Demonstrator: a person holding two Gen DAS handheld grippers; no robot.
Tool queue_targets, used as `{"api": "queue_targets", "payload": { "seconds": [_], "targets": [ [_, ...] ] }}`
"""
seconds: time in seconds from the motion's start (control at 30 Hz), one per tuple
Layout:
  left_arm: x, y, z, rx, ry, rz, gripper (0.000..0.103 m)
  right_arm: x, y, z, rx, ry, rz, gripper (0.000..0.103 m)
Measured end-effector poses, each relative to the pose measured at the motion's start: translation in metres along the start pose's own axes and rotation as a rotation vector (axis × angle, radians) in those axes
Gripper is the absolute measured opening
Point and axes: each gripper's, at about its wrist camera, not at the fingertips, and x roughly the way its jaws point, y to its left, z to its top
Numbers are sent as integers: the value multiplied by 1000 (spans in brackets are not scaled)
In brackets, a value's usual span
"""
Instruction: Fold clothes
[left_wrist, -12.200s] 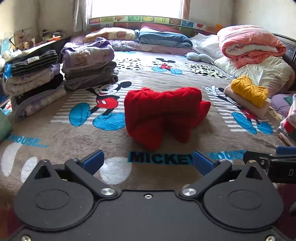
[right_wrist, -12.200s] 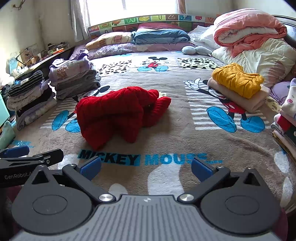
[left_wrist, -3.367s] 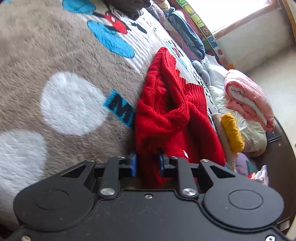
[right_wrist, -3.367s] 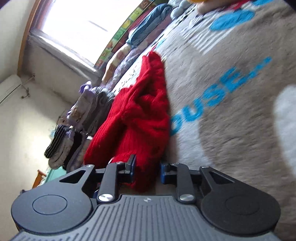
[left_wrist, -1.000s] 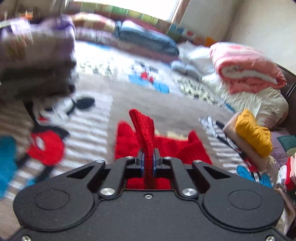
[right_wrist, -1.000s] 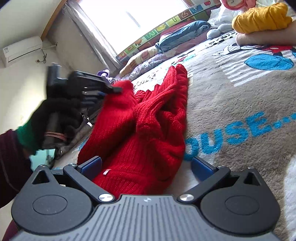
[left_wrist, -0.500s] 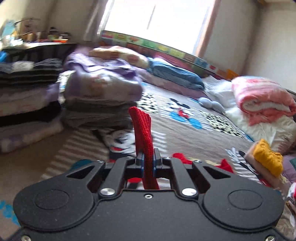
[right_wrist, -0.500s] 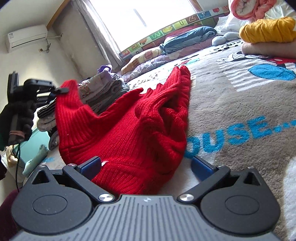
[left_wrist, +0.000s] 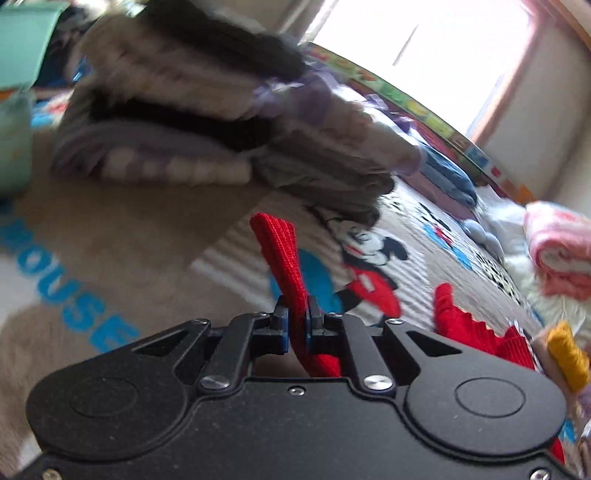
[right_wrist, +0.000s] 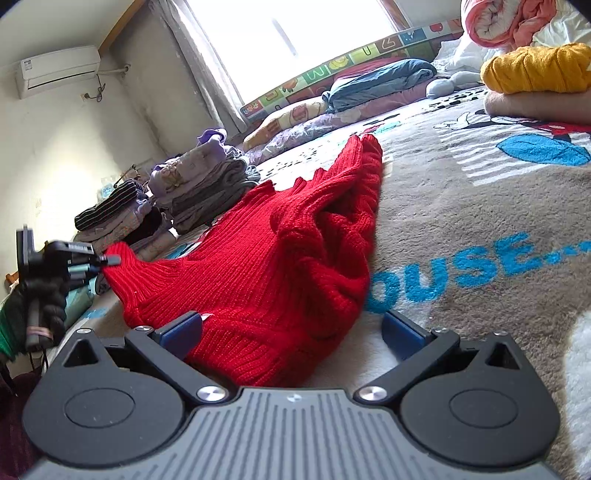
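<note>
Red sweater (right_wrist: 280, 258): it lies on the bed blanket (right_wrist: 480, 206), spread in front of the right gripper's fingers, with one ribbed end pulled out to the left side and lifted off the blanket.
Left gripper (left_wrist: 296, 322): its two fingers are pressed together on a ribbed strip of the red sweater (the strip stands up between the blue pads and continues above them). In the right wrist view the same gripper (right_wrist: 110, 259) is seen at the far left, carried by a hand in a dark glove (right_wrist: 40, 299).
Right gripper (right_wrist: 291, 328): its fingers stand wide apart and low over the blanket. The near hem of the sweater lies between them, closer to the left finger; the pads do not press it.
Folded clothes (right_wrist: 199, 181): two piles stand beyond the left finger of the right gripper, behind the sweater. In the left wrist view they are blurred, above the fingers.
Yellow knit (right_wrist: 535, 68): it is far beyond the right finger, on top of a beige folded piece.
Pink quilt (left_wrist: 557, 254): rolled, far to the right of the left gripper's fingers.
</note>
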Motion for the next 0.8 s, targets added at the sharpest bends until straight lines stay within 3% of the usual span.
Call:
{"api": "queue_targets", "payload": {
  "seconds": [0.23, 0.33, 0.5, 0.6, 0.67, 0.73, 0.8],
  "targets": [
    [8, 29, -17, -102, 31, 49, 7, 0, 1, -2, -19, -5, -4, 103],
    [8, 35, -18, -136, 29, 76, 13, 1, 1, -2, -30, -6, -8, 103],
    [4, 46, -16, -185, 5, 160, 13, 1, 2, -3, -45, -1, -13, 103],
    [-1, 56, -14, -233, -28, 212, 13, 0, 2, -4, -54, 2, -17, 103],
    [-8, 62, -12, -254, -78, 312, 7, 0, 3, -4, -59, 4, -20, 103],
    [-17, 65, -11, -263, -137, 405, 7, 0, 3, -5, -62, 5, -22, 103],
    [-25, 53, -10, -225, -159, 350, 7, 0, 3, -5, -64, 5, -24, 103]
  ]
}}
